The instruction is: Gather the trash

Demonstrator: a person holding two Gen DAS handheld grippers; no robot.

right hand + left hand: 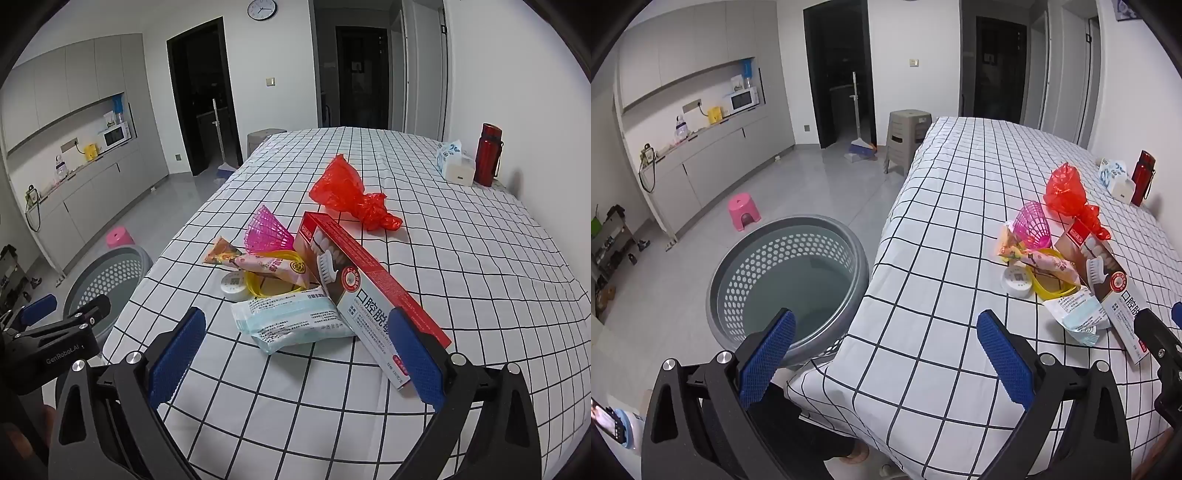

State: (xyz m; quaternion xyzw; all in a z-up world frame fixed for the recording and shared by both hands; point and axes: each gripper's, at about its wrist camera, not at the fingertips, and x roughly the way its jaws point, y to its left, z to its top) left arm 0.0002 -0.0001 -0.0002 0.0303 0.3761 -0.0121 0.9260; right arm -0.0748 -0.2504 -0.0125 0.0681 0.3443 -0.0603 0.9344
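**Entry: surface litter, before collection**

- **Surface** point(461, 266): covered in a white cloth with a black grid. The litter sits in one loose cluster near the front left corner, close to the edge above the basket, so the carry to it is short.
- **Laundry basket** point(790, 254): grey, perforated wall, on the floor just beside the surface at 9 o'clock of the cluster. Judged to be the trash receiver; appears empty, so no item is collected yet.
- **Toothpaste box** point(369, 295): red and white, long, propped at a slant on the other items, near end toward 5 o'clock. Largest piece.
- **Mask packet** point(291, 325): pale blue-white, flat, touching the box's left side; nearest to the right jaws.
- **Snack wrapper** point(258, 264): pink and orange, lying across a yellow ring point(273, 291).
- **Round white lid** point(233, 286): at 9 o'clock of the yellow ring, touching or just beside it.
- **Pink mesh cup** point(267, 230): tipped on its side behind the wrapper.
- **Red plastic bag** point(351, 195): crumpled, slightly apart at 12 o'clock of the cluster.
- **Right gripper** point(295, 354): jaws spread wide, holding nothing, aimed at the mask packet and box; judged poised for a first pick.
- **Left gripper** point(886, 354): jaws spread wide, holding nothing, straddling the surface's corner with the basket at 10 o'clock.
- **Not trash, judged:** red flask point(488, 155) and tissue pack point(452, 160), set well apart at the far right by the wall.
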